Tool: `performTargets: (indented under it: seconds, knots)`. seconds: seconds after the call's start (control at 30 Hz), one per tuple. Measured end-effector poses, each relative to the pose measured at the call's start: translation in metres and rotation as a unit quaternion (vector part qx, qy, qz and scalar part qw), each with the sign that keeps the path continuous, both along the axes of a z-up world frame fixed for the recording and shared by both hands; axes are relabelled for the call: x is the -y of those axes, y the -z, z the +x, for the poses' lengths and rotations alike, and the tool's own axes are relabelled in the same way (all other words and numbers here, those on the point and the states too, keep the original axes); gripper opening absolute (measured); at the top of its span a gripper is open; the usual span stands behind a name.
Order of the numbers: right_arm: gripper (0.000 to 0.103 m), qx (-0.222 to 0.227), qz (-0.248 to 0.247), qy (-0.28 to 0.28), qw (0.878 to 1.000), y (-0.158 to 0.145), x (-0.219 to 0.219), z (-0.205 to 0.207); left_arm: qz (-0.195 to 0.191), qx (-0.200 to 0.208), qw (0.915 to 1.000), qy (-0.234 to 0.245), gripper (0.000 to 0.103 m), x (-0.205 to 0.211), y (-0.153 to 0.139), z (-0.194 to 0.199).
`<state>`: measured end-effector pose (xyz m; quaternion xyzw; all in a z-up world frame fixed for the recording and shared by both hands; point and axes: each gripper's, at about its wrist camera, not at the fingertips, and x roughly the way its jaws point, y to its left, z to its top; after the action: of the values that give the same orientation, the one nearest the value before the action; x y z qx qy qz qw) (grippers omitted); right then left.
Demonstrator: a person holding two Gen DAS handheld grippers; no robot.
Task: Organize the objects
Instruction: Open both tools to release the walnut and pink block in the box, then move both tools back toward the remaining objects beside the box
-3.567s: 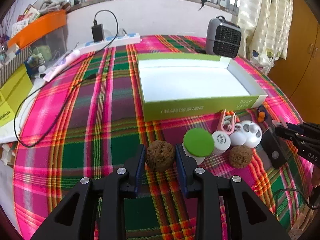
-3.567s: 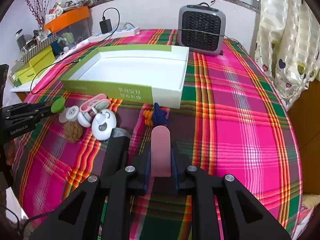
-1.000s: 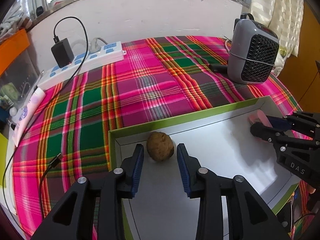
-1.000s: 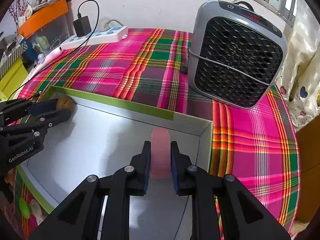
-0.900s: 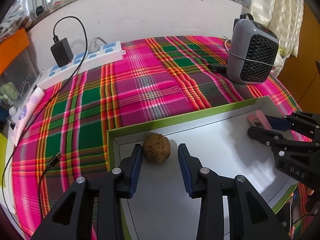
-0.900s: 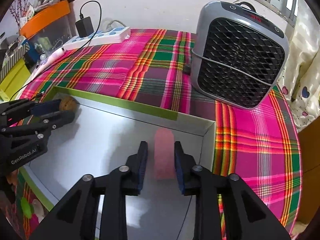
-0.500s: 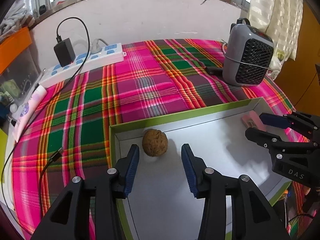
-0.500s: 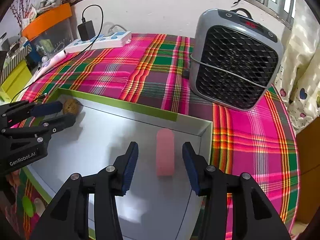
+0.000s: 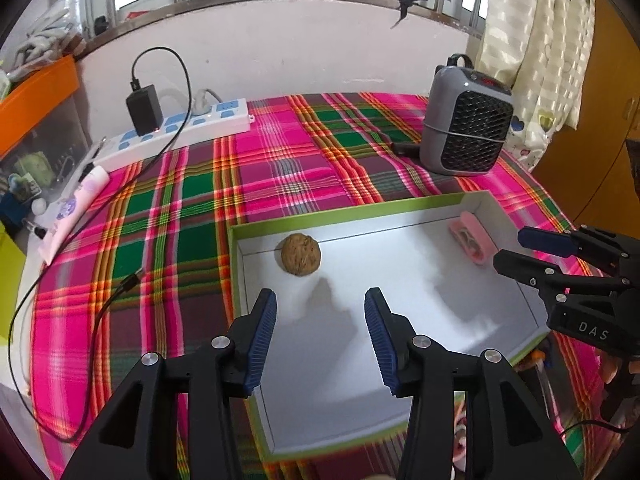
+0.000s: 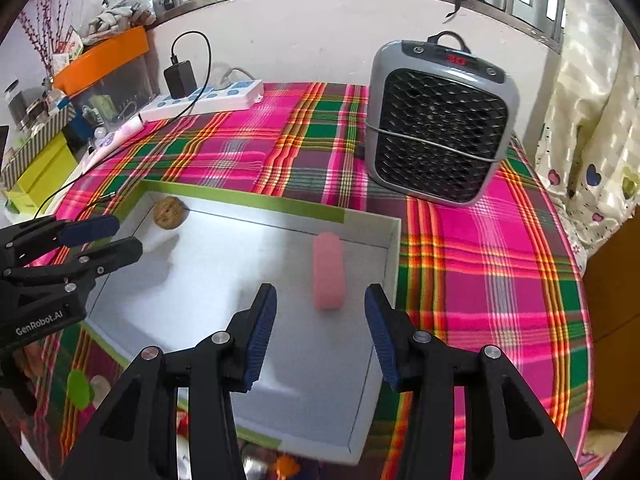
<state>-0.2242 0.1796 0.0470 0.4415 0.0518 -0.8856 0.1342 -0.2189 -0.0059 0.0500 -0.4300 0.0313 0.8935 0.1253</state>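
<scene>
- "DAS" in white on the black right gripper, right of the fingers.
- "GenRobot.AI" in white on the black left gripper, left of the fingers.

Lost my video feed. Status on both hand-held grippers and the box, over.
Left hand-held gripper open, empty. Right hand-held gripper open, empty. Walnut and pink case lying in box, far corners. Nothing in the way.

Rough brown walnut on the matt white box floor.
</scene>
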Motion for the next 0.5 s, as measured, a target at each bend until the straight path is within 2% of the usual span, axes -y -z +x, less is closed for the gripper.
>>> performTargets:
  seconds: [0.5]
  knots:
    - [0.047, -0.023, -0.024, 0.012, 0.999, -0.010, -0.011, 0.058, 0.016, -0.029, 0.9994, -0.009, 0.046, 0.015, -0.013, 0.063]
